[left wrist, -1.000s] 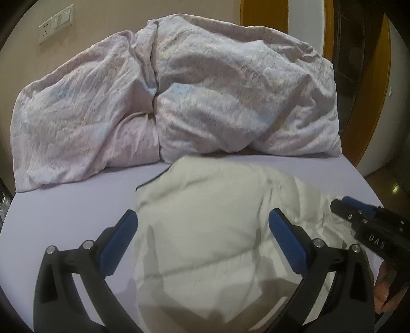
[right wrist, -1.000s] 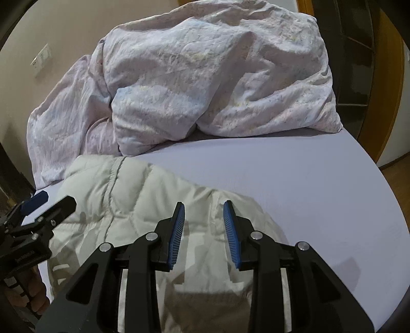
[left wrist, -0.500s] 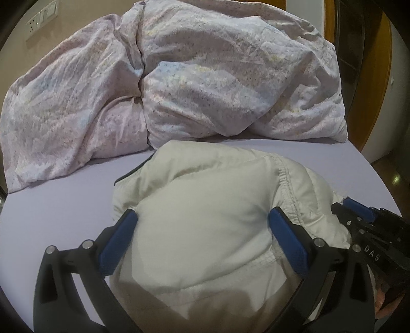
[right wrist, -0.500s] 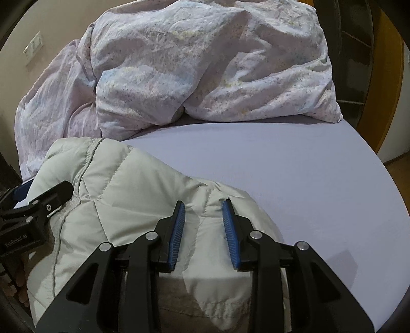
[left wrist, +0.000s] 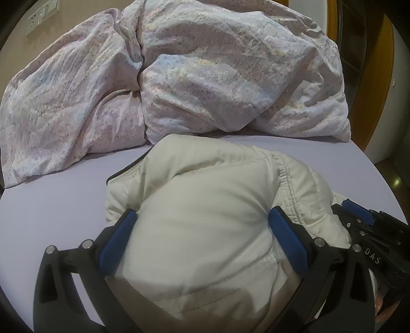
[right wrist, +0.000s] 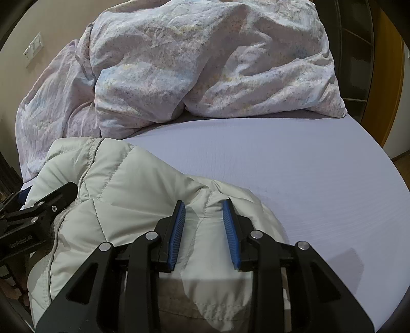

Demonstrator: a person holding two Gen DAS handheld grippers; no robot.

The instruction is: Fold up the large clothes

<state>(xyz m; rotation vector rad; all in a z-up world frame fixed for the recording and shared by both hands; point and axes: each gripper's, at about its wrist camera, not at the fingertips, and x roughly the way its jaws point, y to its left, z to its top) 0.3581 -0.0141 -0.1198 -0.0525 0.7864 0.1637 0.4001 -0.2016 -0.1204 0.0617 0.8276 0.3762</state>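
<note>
A cream padded jacket (left wrist: 205, 205) lies bunched on the lavender bed sheet (left wrist: 51, 205). My left gripper (left wrist: 202, 235) stands wide open with a thick fold of the jacket bulging between its blue pads (left wrist: 288, 243). In the right wrist view the jacket (right wrist: 133, 184) fills the lower left. My right gripper (right wrist: 204, 220) has its jaws partly closed around a pinched ridge of jacket fabric. The right gripper shows in the left wrist view (left wrist: 364, 230) at the jacket's right edge, and the left gripper shows in the right wrist view (right wrist: 38, 212) at the left.
A crumpled pink floral duvet (left wrist: 179, 76) is heaped across the far side of the bed. Bare sheet (right wrist: 294, 166) stretches to the right of the jacket. A wooden door frame (left wrist: 379, 89) stands at the right, wall sockets (left wrist: 38, 18) at top left.
The jacket has been pushed forward and bunched up higher between both grippers, toward the duvet. Both grippers moved forward with it.
</note>
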